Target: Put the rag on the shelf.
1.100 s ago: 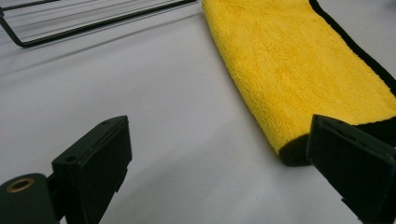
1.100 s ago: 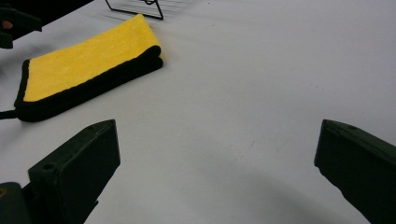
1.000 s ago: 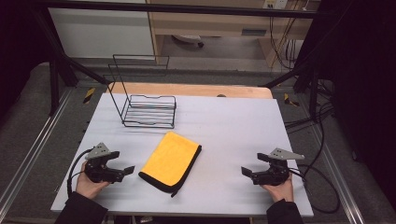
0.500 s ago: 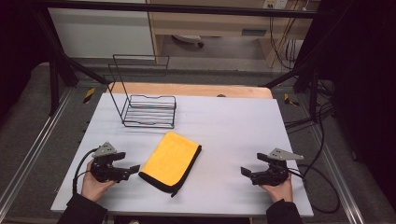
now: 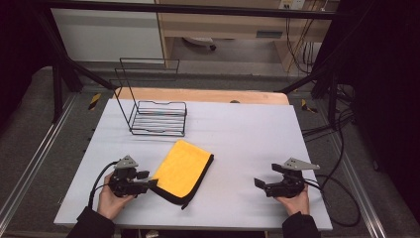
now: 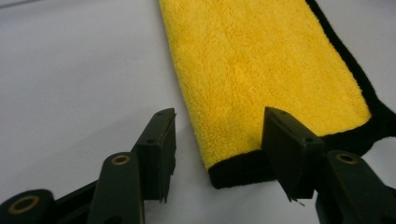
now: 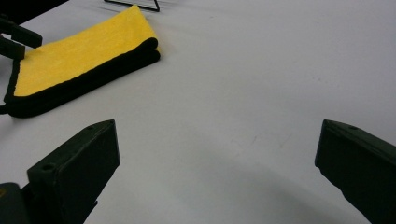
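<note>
A folded yellow cloth [image 5: 183, 171] with a black edge lies flat on the white table [image 5: 247, 134], a little left of centre. My left gripper [image 5: 147, 179] is at the cloth's near left corner. Its jaws have just been closing, and in the left gripper view [image 6: 219, 144] they straddle that corner of the cloth [image 6: 261, 70]. The right-hand jaw sits at the black hem; the other stands apart from the cloth on bare table. My right gripper [image 5: 258, 183] rests low over the table at the right, open wide [image 7: 217, 158], with nothing between its jaws and the cloth [image 7: 79, 56] far off.
A black wire rack [image 5: 158, 116] stands upright at the back left of the table. A wooden board [image 5: 198, 95] runs along the far edge. Cables trail from both grippers off the table's sides.
My left gripper has slid right to the cloth's near corner, and its jaws have narrowed around it. The right gripper and the cloth have stayed put.
</note>
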The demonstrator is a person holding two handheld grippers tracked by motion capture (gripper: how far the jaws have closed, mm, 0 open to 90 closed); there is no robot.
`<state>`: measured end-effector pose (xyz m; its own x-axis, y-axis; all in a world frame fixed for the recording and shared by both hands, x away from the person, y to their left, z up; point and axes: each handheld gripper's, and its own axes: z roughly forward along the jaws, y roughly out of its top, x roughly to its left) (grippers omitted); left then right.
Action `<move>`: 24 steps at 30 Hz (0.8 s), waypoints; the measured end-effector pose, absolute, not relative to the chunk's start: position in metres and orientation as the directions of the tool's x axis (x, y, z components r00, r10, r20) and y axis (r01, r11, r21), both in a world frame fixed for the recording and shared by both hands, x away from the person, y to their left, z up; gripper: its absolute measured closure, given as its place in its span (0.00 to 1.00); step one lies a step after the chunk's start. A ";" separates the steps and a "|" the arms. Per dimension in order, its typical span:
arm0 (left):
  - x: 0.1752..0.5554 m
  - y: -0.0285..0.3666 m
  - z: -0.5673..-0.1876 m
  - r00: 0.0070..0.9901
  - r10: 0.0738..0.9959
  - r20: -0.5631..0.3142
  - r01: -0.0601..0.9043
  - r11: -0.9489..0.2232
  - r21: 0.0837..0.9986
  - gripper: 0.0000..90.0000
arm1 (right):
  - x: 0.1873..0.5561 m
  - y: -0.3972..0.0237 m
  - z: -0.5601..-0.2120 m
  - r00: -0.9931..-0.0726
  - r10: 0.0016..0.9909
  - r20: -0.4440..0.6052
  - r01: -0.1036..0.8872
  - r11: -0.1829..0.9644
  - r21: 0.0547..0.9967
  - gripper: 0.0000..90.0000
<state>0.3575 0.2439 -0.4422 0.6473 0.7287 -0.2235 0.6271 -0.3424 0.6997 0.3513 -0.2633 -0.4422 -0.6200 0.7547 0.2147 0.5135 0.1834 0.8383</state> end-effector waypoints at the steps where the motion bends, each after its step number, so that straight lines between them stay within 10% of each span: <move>1: 0.357 0.244 -0.443 0.647 0.728 -0.227 0.630 -0.343 0.696 0.53 | 0.351 -0.263 -0.442 -0.620 0.754 0.215 0.515 0.184 0.837 0.01; 24: 0.357 0.235 -0.442 0.586 0.760 -0.280 0.711 -0.317 0.627 0.86 | 0.351 -0.252 -0.443 -0.623 0.754 0.207 0.526 0.207 0.825 0.01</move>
